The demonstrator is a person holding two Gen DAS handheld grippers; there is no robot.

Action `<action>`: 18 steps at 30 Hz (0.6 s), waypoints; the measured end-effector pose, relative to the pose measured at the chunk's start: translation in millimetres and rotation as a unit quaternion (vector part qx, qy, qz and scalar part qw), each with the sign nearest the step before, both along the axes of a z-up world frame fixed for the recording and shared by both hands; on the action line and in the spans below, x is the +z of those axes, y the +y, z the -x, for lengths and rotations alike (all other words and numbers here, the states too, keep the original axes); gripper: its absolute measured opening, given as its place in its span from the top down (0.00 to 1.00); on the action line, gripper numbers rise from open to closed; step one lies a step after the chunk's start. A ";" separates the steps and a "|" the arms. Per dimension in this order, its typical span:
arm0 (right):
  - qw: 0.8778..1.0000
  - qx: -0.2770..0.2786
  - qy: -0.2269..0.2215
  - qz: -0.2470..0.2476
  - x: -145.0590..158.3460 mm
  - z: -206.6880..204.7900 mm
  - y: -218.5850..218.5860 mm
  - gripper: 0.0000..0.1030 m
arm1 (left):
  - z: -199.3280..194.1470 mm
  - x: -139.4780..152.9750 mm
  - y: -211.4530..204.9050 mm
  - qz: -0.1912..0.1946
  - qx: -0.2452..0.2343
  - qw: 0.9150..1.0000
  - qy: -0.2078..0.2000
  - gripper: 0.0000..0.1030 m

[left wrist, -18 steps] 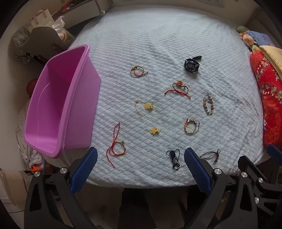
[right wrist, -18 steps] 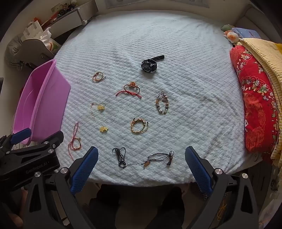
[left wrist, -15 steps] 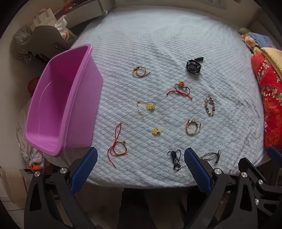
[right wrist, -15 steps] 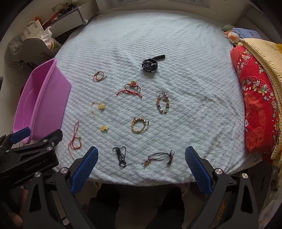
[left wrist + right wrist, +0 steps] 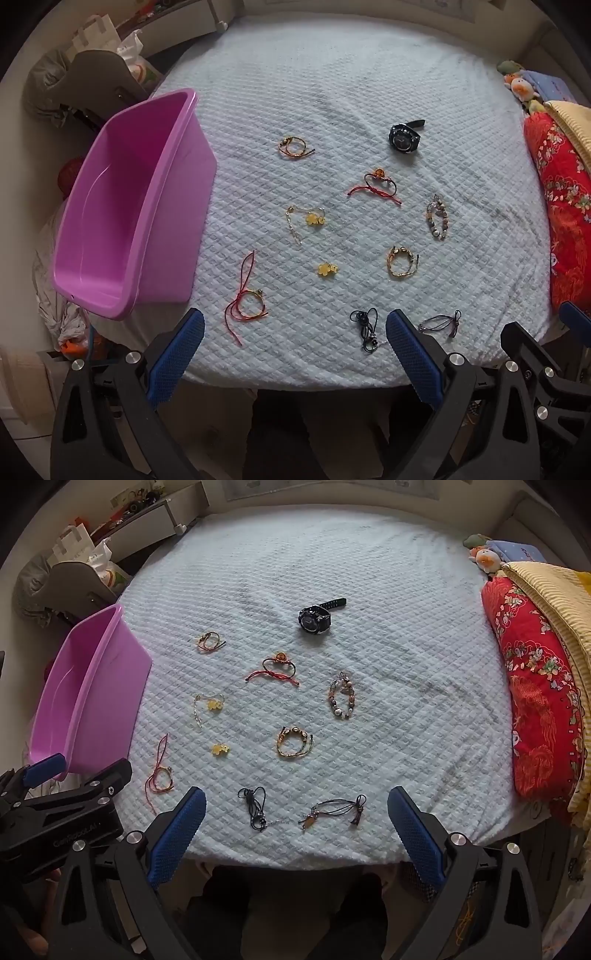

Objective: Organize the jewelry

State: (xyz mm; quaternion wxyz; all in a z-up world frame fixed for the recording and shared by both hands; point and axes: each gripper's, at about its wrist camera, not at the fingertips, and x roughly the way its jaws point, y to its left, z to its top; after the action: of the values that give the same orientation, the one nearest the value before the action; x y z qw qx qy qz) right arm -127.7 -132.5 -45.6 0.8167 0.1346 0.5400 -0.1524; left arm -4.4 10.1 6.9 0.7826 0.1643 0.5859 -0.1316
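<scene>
Both the left gripper (image 5: 295,350) and the right gripper (image 5: 297,830) are held wide apart and empty; a black cord (image 5: 255,806) is seen between the right jaws.

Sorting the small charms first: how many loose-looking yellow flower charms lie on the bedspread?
2: one on a thin chain mid-left near the purple bin, one alone nearer the front edge. None appears hidden.
</scene>
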 end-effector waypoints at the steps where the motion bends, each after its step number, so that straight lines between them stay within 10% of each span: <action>1: 1.000 0.000 0.000 0.000 -0.1 -0.3 0.0 0.08 | 0.4 1.2 -0.2 0.000 0.000 1.000 -0.002 0.06; 18: 1.000 0.001 -0.003 0.002 1.5 0.5 2.5 0.09 | 1.0 10.1 0.2 0.004 0.000 1.000 -0.008 0.06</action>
State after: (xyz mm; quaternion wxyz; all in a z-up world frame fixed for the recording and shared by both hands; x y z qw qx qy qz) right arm -128.3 -130.0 -44.0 0.8188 0.1326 0.5374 -0.1523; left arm -5.4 10.2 17.0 0.7880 0.1620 0.5789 -0.1330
